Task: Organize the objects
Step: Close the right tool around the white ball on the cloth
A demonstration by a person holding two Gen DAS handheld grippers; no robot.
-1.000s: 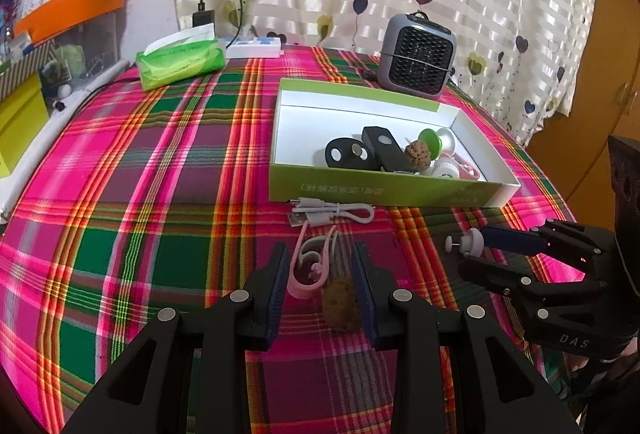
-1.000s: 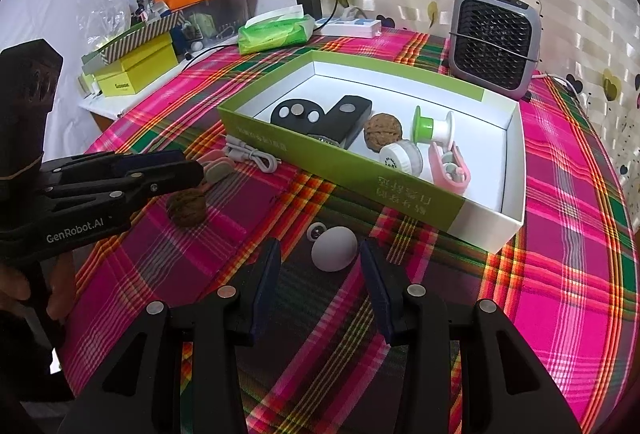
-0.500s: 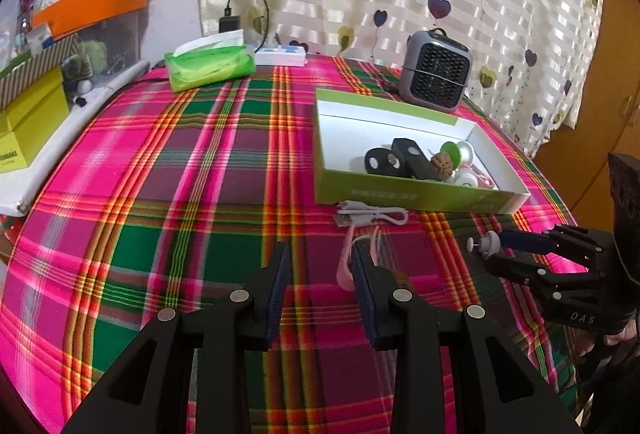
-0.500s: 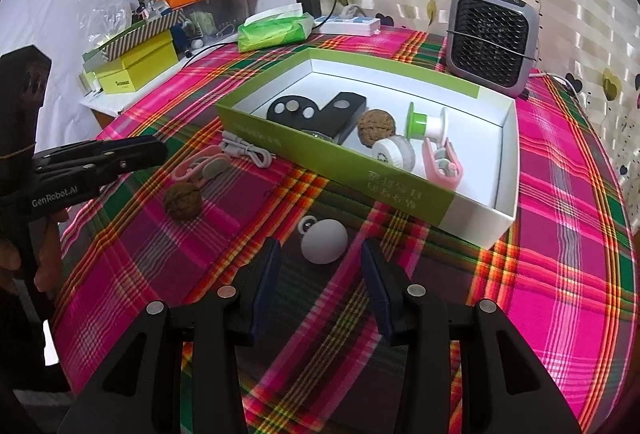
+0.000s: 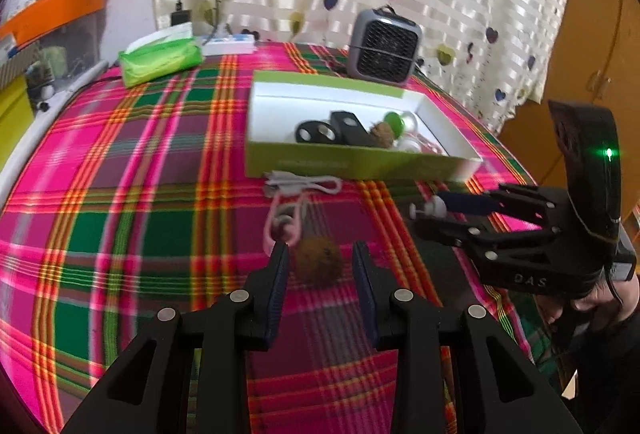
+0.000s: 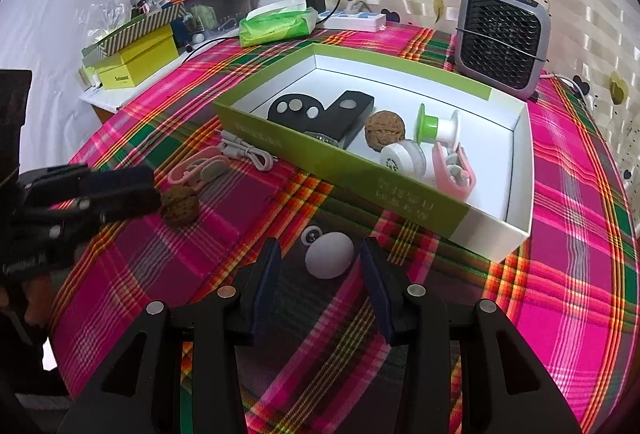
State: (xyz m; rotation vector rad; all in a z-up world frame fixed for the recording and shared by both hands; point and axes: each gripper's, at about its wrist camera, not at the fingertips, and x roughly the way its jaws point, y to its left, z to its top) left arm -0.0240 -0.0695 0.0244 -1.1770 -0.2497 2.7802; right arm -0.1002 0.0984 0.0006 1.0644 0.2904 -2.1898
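Note:
A brown walnut (image 5: pixel 318 262) lies on the plaid tablecloth between the fingers of my left gripper (image 5: pixel 320 266). Its jaws are opening, and a gap shows on each side of the nut. From the right wrist view, the left gripper (image 6: pixel 154 191) reaches the walnut (image 6: pixel 180 207) from the left. My right gripper (image 6: pixel 322 256) stands open around a white egg-shaped object (image 6: pixel 330 254) without touching it. The same gripper (image 5: pixel 424 213) shows at the right of the left wrist view. The green box (image 6: pixel 320 157) beyond holds black remotes, another walnut, a spool and a pink case.
A pink clip (image 5: pixel 282 226) and a white cable (image 5: pixel 308 185) lie between the walnut and the green box (image 5: pixel 360 165). Behind the box stand a grey fan heater (image 6: pixel 502 41) and a green tissue pack (image 6: pixel 276 25). Yellow boxes (image 6: pixel 136 63) sit off the table's left edge.
My left gripper drew back to the left off the walnut, then came forward again; the nut is back between its fingers, which stand slightly wider. The right gripper has kept still.

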